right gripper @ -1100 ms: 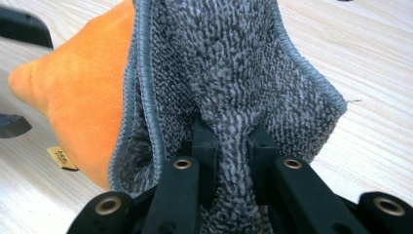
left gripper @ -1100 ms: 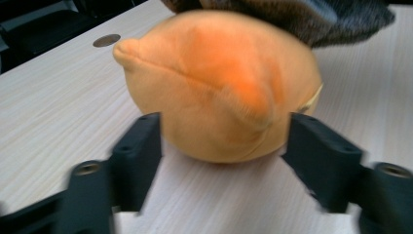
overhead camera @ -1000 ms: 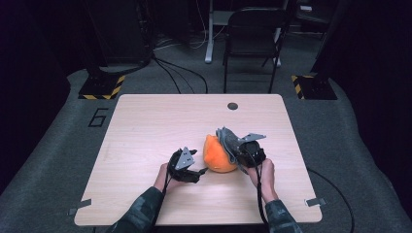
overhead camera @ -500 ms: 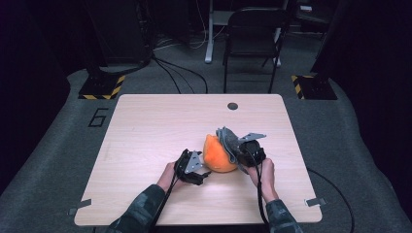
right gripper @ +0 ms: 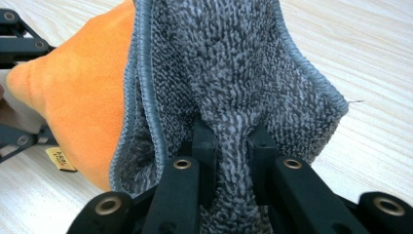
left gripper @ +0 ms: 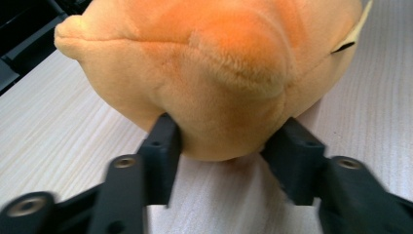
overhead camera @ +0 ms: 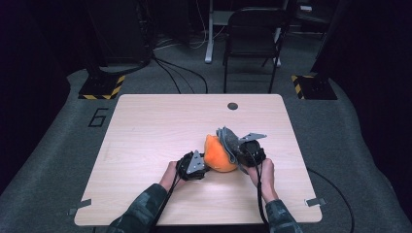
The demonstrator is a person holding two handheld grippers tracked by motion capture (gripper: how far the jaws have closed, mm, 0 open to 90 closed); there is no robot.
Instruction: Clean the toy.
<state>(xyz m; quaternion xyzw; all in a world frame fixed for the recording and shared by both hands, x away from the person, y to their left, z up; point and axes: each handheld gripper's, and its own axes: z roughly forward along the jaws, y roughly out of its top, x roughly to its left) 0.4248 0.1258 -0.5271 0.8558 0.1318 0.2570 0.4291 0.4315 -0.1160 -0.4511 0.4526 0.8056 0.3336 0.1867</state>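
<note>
Near the table's (overhead camera: 145,121) front edge, the orange plush (left gripper: 204,73) is pinched between the left gripper's (left gripper: 225,146) jaws, while the grey cloth (right gripper: 229,73) draped on its far side is clamped by the right gripper (right gripper: 231,146).

Plush (left gripper: 214,73) orange, short soft fuzz. My cloth (right gripper: 234,73) grey looped terry, stitched hem. My jaws matt black plastic. Table (overhead camera: 145,126) pale wood-grain, smooth, matt.

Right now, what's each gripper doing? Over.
Left gripper pinching orange plush. Right gripper shut on grey cloth draped over it. Table around them bare.
</note>
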